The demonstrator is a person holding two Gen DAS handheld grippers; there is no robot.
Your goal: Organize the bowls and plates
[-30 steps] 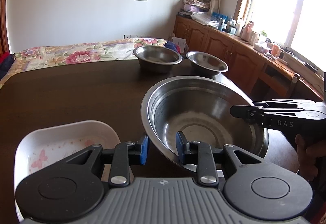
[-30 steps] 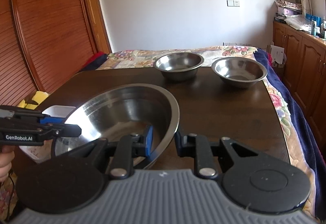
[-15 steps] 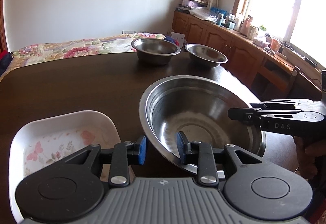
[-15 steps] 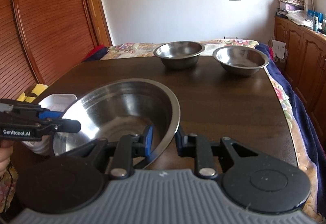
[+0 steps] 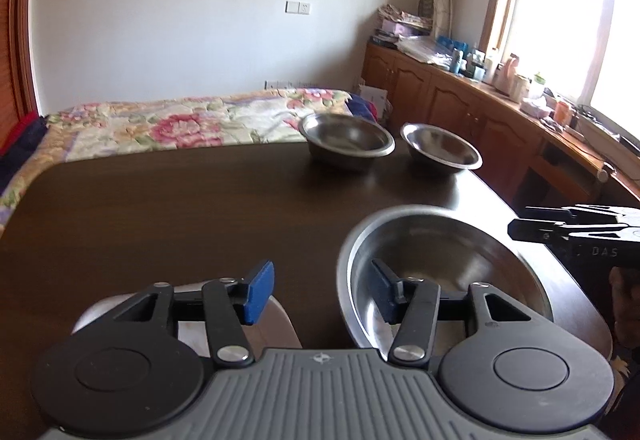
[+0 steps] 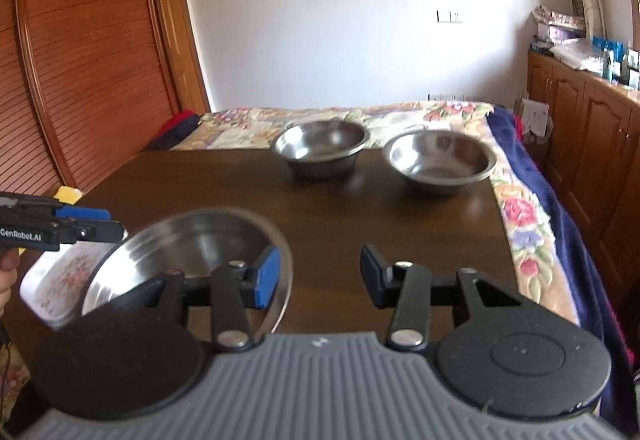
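Note:
A large steel bowl [image 5: 440, 260] [image 6: 180, 252] sits near the front of the dark wooden table [image 5: 180, 207], slightly tilted. Its left side overlaps a white floral plate [image 6: 52, 280] [image 5: 276, 320]. My left gripper [image 5: 322, 294] is open, with the bowl's near-left rim between its jaws: one pad inside the bowl, one outside. My right gripper [image 6: 319, 276] is also open and holds nothing, its left pad over the bowl's right rim. Two smaller steel bowls [image 6: 322, 143] [image 6: 438, 159] stand side by side at the table's far edge.
A bed with a floral cover [image 5: 180, 119] lies beyond the table. Wooden cabinets with clutter [image 5: 480, 107] run along the right wall under a window. Slatted wooden doors [image 6: 80, 59] stand on the left. A hand [image 6: 8, 272] holds each gripper.
Both grippers were shut on the large bowl's rim; now both are open and have let it go. The bowl sits lower, and the left gripper hides most of the plate.

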